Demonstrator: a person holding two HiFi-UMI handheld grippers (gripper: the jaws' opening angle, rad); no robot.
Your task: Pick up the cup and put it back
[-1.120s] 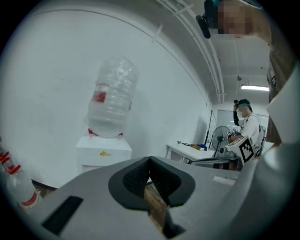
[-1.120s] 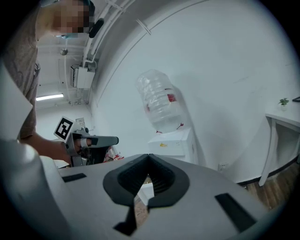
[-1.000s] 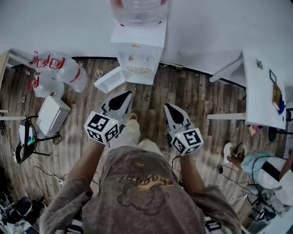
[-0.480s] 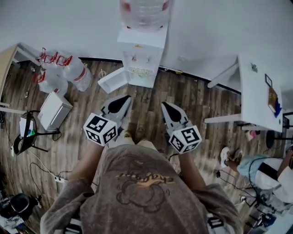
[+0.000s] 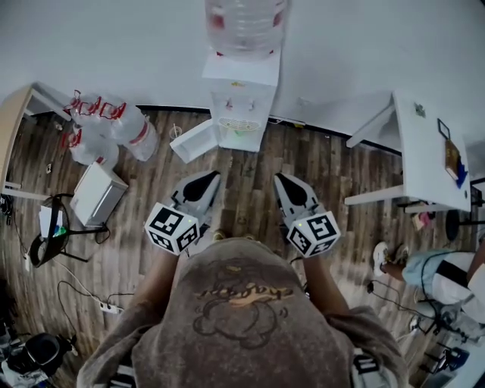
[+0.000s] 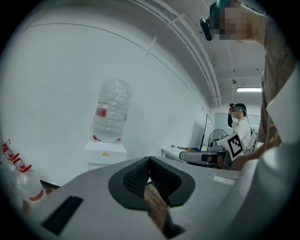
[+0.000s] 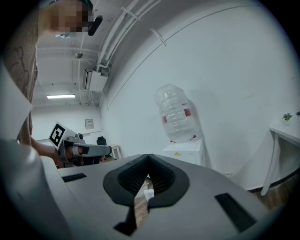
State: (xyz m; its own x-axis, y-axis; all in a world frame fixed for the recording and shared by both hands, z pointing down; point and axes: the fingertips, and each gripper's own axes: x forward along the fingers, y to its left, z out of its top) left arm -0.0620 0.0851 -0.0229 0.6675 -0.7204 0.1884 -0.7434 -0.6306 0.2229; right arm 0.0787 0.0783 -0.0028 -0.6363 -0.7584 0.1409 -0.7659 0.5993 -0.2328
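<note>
I see no cup that I can tell as one in any view. A white water dispenser [image 5: 241, 98] with a clear bottle [image 5: 246, 23] on top stands against the far wall, its lower door [image 5: 194, 141] swung open to the left. My left gripper [image 5: 208, 176] and right gripper [image 5: 280, 180] are held side by side over the wooden floor, both pointing at the dispenser and well short of it. The left gripper [image 6: 149, 159] is shut with nothing in it. The right gripper [image 7: 148, 157] is also shut and holds nothing. The dispenser [image 6: 105, 152] also shows ahead in both gripper views.
Several spare water bottles [image 5: 114, 121] lie at the far left beside a white box [image 5: 97, 193]. A black chair [image 5: 45, 235] and cables are at the left. A white table [image 5: 428, 151] stands at the right, with a seated person [image 5: 447, 276] nearby.
The person has stepped toward the dispenser, which now sits lower and nearer in the head view. Both grippers moved forward and up together, still shut.
</note>
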